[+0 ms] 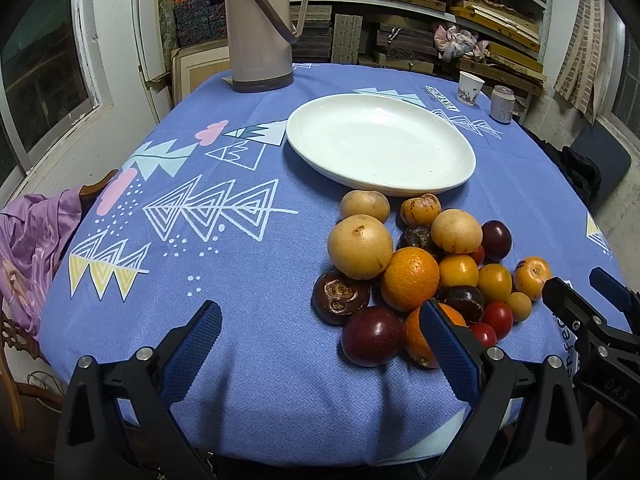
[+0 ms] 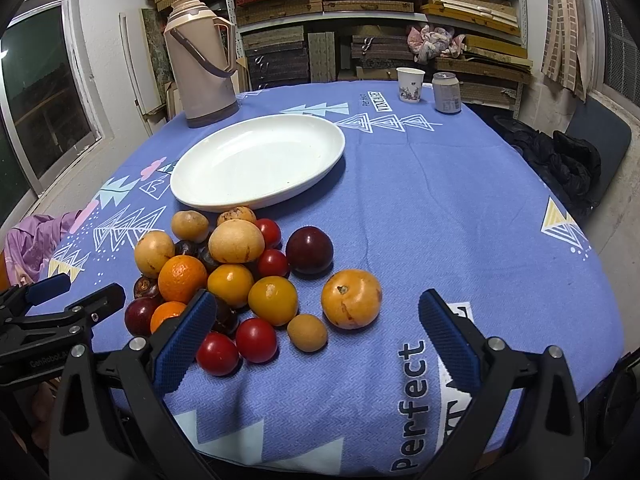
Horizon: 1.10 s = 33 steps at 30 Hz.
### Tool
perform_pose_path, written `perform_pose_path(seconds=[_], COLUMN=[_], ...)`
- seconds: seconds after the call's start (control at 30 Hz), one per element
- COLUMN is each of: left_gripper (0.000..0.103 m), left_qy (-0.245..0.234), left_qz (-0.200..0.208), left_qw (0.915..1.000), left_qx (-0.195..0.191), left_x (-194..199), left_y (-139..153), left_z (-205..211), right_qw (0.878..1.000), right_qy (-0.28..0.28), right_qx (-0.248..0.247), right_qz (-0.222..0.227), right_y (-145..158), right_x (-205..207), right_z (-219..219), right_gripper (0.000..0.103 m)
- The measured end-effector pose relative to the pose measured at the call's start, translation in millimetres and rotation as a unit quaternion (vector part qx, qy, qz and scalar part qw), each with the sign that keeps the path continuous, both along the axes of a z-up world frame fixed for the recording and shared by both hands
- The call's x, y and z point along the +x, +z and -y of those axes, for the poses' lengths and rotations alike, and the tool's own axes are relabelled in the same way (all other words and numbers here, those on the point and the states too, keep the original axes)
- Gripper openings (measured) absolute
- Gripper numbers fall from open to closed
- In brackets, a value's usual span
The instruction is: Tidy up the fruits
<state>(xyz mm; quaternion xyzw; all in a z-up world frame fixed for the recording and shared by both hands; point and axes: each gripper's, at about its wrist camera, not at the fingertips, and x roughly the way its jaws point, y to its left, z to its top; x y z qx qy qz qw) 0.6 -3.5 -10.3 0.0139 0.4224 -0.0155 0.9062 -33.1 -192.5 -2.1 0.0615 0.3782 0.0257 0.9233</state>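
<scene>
A pile of fruit [image 1: 424, 272] lies on the blue tablecloth near the front edge: pale yellow round fruits, oranges, dark purple plums, brown mangosteens, small red tomatoes. It also shows in the right wrist view [image 2: 240, 276]. An empty white oval plate [image 1: 380, 142] [image 2: 260, 160] sits just behind the pile. My left gripper [image 1: 320, 344] is open and empty, left of the pile's front, its right finger over an orange. My right gripper [image 2: 316, 332] is open and empty, above a small tan fruit [image 2: 307, 332] and near an orange persimmon-like fruit [image 2: 351, 298].
A beige thermos [image 1: 260, 28] [image 2: 202, 60] stands at the back left of the table. A paper cup [image 2: 410, 84] and a drink can [image 2: 447, 92] stand at the back right. Shelves of boards lie behind. A dark chair [image 2: 592, 148] is at the right.
</scene>
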Motion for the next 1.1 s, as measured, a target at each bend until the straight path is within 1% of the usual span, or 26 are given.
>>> perform_pose_path(seconds=[0.47, 1.1], left_gripper=[0.1, 0.1], left_qy=[-0.001, -0.002], left_qz=[-0.002, -0.005], left_qw=[1.0, 1.0], left_qx=[-0.002, -0.004], left_x=[0.9, -2.0], left_y=[0.4, 0.6], left_z=[0.5, 1.3], right_qw=[1.0, 1.0], right_qy=[0.001, 0.004], right_qx=[0.001, 0.003], right_qz=[-0.003, -0.007], right_y=[3.0, -0.7], right_x=[2.1, 2.0], right_z=[3.4, 1.3], right_gripper=[0.099, 0.099])
